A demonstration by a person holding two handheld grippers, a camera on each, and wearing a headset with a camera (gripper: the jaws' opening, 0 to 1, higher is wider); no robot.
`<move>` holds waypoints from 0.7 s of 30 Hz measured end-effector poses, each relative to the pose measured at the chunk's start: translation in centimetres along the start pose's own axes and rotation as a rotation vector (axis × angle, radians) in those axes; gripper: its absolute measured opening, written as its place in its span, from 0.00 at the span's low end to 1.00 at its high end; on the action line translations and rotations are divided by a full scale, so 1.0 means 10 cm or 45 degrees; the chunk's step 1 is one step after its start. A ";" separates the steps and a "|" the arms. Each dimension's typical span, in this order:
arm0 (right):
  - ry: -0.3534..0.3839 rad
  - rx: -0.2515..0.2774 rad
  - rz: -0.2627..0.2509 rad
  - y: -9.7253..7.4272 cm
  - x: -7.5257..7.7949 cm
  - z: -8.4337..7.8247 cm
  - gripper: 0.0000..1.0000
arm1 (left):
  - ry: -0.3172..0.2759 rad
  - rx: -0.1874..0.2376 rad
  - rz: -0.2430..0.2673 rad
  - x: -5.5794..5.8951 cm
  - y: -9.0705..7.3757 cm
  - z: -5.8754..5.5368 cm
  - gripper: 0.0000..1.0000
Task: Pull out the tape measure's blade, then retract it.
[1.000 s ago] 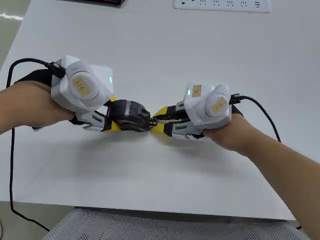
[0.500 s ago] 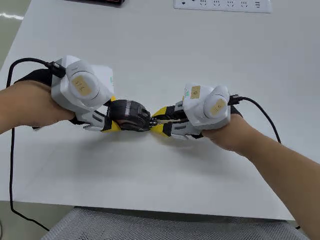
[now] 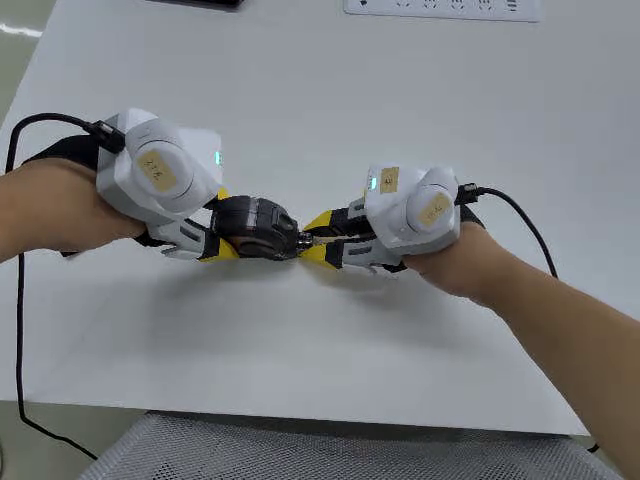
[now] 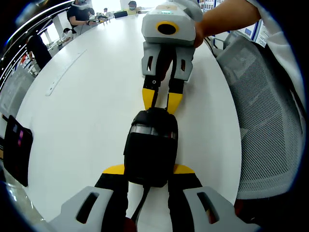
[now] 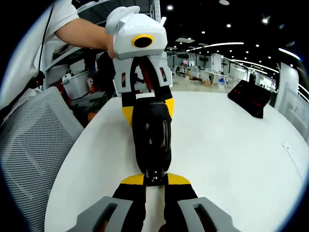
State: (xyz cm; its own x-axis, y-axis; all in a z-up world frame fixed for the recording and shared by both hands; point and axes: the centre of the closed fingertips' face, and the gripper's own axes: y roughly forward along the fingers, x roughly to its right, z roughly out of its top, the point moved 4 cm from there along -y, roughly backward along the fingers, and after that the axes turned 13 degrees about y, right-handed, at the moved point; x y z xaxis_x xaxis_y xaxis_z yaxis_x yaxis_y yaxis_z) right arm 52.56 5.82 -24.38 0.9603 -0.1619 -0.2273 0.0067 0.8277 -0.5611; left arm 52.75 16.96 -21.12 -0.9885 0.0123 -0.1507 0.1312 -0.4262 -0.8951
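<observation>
A black tape measure hangs just above the white table, with my left gripper shut on its case. In the left gripper view the case sits between the yellow-tipped jaws of that left gripper. My right gripper faces it from the right, shut on the blade's end hook. In the right gripper view the hook lies pinched at the right gripper, right against the case. Almost no blade shows between the case and the hook.
A white power strip lies at the table's far edge, with a dark device to its left. Black cables trail from both grippers. A mesh chair stands below the near table edge.
My right gripper has edged slightly left towards the case, with the hook still in it. The left gripper has kept its hold. The head view has shifted a little.
</observation>
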 end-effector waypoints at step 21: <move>-0.015 -0.037 -0.032 -0.14 0.03 -0.07 0.10 | 0.002 -0.003 0.004 0.00 0.01 0.01 0.26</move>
State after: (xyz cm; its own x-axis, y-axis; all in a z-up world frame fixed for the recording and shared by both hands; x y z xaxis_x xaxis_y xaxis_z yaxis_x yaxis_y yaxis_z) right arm 52.65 4.23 -24.28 0.9630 -0.1761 -0.2038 0.0230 0.8076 -0.5893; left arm 52.71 16.87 -21.17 -0.9879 0.0126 -0.1544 0.1346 -0.4240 -0.8956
